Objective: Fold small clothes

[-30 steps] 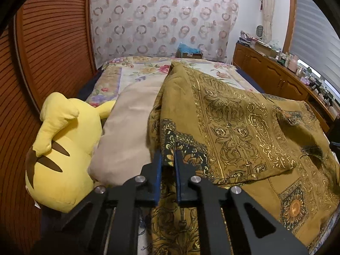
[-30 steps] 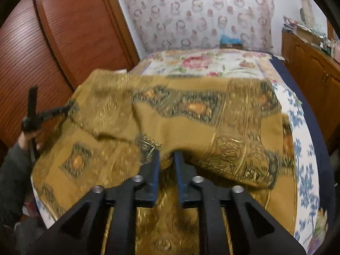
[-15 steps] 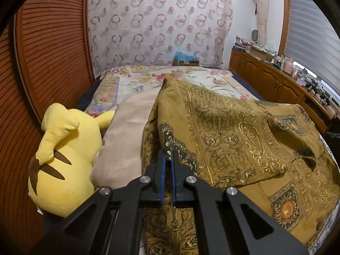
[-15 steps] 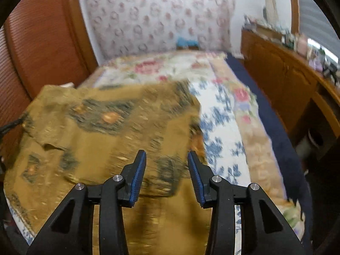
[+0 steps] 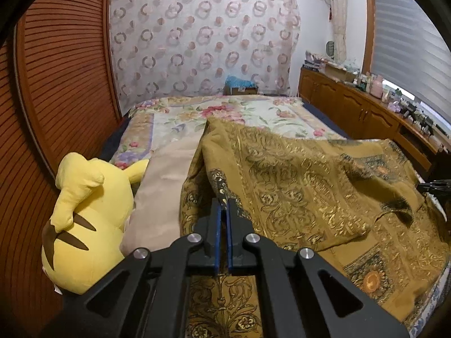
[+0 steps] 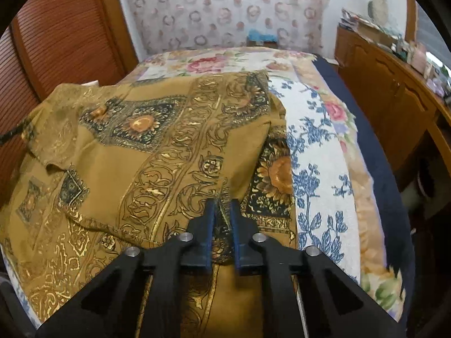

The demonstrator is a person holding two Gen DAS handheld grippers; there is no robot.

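My left gripper (image 5: 223,205) is clenched on a raised fold of the gold-patterned garment (image 5: 296,186), and my right gripper (image 6: 222,205) pinches its near edge. The garment spreads over the floral bedspread (image 6: 318,152). A yellow plush toy (image 5: 84,219) lies left; farther off hangs a ring-patterned curtain (image 5: 203,42).

A bed (image 5: 253,112) covered by a floral quilt is seen ahead of both grippers. A mustard-gold patterned garment (image 6: 157,152) is spread directly on it, just in front of and beneath the fingers. To the left of the left gripper, a beige pillow (image 5: 166,191) is laid beside the garment, and a yellow plush toy (image 5: 87,219) is propped at the bed's left edge. To the right of the right gripper, blue-flowered quilt is left bare.
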